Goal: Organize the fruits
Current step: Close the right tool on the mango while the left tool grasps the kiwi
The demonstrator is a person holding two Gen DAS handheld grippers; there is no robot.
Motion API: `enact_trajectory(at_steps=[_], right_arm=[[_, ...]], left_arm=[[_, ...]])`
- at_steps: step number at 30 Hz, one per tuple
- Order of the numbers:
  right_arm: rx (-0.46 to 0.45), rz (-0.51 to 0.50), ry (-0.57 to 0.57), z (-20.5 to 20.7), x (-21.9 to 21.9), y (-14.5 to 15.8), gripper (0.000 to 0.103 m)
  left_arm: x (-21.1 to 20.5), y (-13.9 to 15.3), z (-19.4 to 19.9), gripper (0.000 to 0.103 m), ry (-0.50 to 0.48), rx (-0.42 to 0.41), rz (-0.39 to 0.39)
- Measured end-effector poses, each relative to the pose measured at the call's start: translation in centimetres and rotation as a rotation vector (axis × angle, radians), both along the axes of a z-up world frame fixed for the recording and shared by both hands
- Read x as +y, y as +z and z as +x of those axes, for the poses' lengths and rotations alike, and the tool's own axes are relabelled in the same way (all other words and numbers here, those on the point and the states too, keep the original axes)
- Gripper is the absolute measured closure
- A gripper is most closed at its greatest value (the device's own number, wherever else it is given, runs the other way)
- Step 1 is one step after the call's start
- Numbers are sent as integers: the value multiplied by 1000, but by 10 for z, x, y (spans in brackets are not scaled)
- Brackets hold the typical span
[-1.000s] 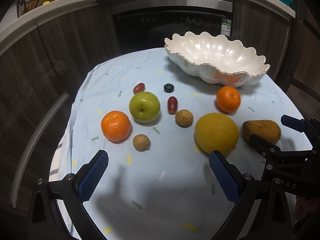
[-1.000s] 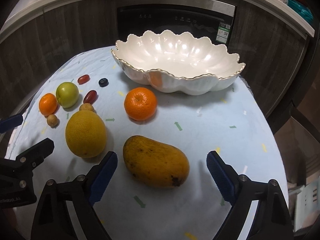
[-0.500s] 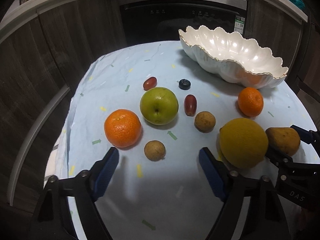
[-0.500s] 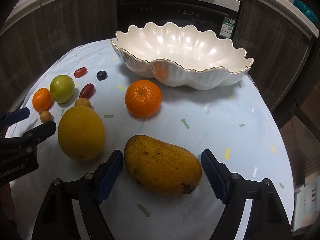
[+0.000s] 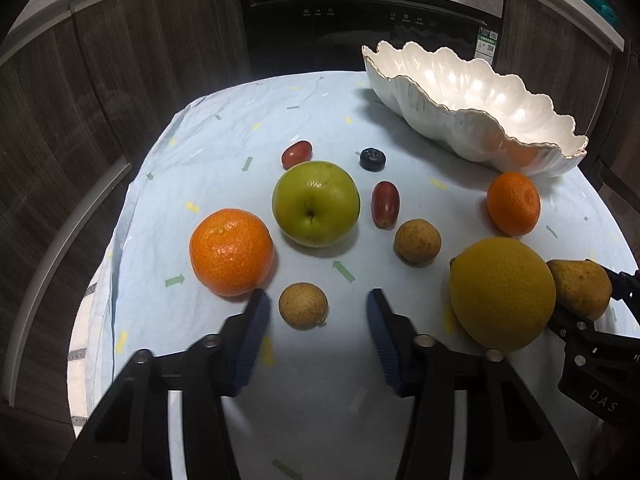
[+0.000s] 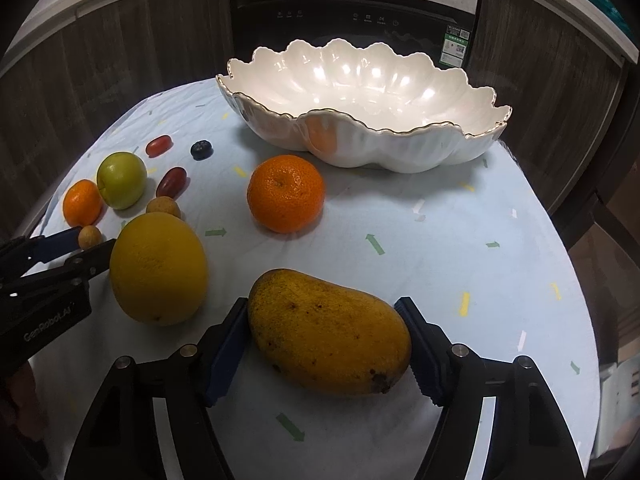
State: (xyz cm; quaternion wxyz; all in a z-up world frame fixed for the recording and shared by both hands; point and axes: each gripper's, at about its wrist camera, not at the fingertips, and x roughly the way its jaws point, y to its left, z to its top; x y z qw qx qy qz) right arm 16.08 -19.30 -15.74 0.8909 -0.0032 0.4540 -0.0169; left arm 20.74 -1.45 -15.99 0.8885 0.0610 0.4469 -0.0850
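A white scalloped bowl (image 6: 400,148) stands empty at the back of the table. My right gripper (image 6: 320,344) has its blue pads on both sides of a yellow mango (image 6: 328,332) that lies on the cloth. My left gripper (image 5: 316,316) is open around a small brown longan (image 5: 303,305) without touching it. Near it lie an orange (image 5: 232,251), a green apple (image 5: 316,204), a second longan (image 5: 417,241), two red grapes (image 5: 385,204), a blueberry (image 5: 372,159), a large yellow citrus (image 5: 502,294) and a second orange (image 6: 285,193).
The round table wears a pale blue cloth (image 6: 440,248) with small arrows. Dark cabinets and an oven (image 6: 352,20) stand behind it. The table edge drops off at left and right. The left gripper (image 6: 68,246) shows at the left of the right wrist view.
Both grippers moved forward and lower. The right jaws narrowed onto the mango. The left jaws narrowed and came around the small longan.
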Motion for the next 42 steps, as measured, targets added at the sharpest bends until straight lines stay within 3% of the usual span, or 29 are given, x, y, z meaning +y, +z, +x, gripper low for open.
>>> enact_trajectory(at_steps=[6, 20, 42], right_arm=[[-9, 6, 2, -1, 0, 0, 33], [-13, 23, -23, -7, -5, 7, 35], [-149, 53, -50, -30, -26, 64, 35]], left_arm=[[-1, 1, 0, 79, -6, -10, -4], [-2, 13, -15, 79, -11, -42, -3], [-21, 70, -47, 79, -40, -137, -17]])
